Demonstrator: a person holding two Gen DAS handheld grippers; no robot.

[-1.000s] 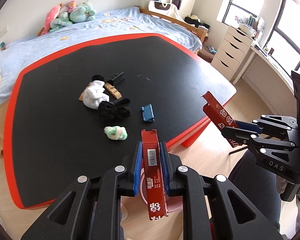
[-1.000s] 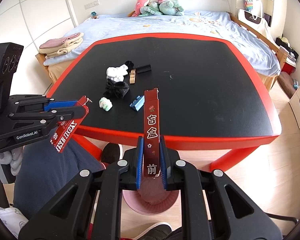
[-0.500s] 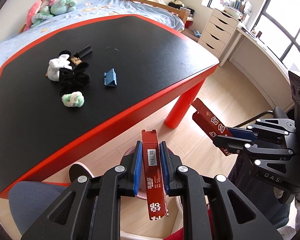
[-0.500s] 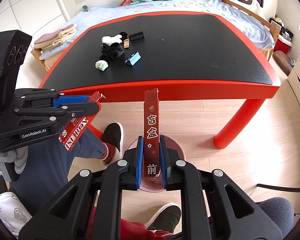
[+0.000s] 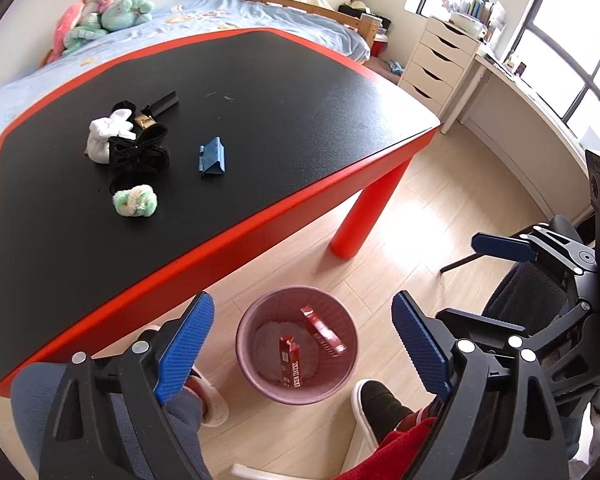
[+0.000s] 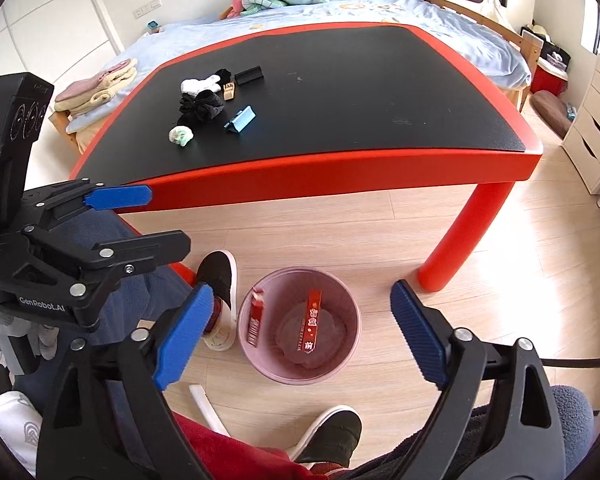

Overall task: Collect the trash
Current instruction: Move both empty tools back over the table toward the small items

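A pink waste bin point(image 5: 342, 378) stands on the wooden floor in front of the table; it also shows in the right wrist view point(image 6: 350, 356). Two red cartons lie inside it: one point(image 5: 290, 362) with white lettering, and a second point(image 5: 323, 330) leaning on the wall. In the right wrist view they are the left carton point(image 6: 255, 316) and the middle carton point(image 6: 311, 322). My left gripper point(image 5: 302, 346) is open and empty above the bin. My right gripper point(image 6: 300, 334) is open and empty above the bin too.
The black table with a red rim point(image 5: 292, 204) holds a white sock point(image 5: 108, 136), a black sock bundle point(image 5: 140, 156), a green-white ball point(image 5: 136, 200), a blue clip point(image 5: 212, 158) and a black block point(image 5: 162, 103). The person's feet point(image 6: 220, 280) flank the bin. A drawer unit point(image 5: 440, 68) stands at the right.
Both grippers have opened and let go of their red cartons, which now lie in the pink bin. Both views have tilted down from the table toward the floor.
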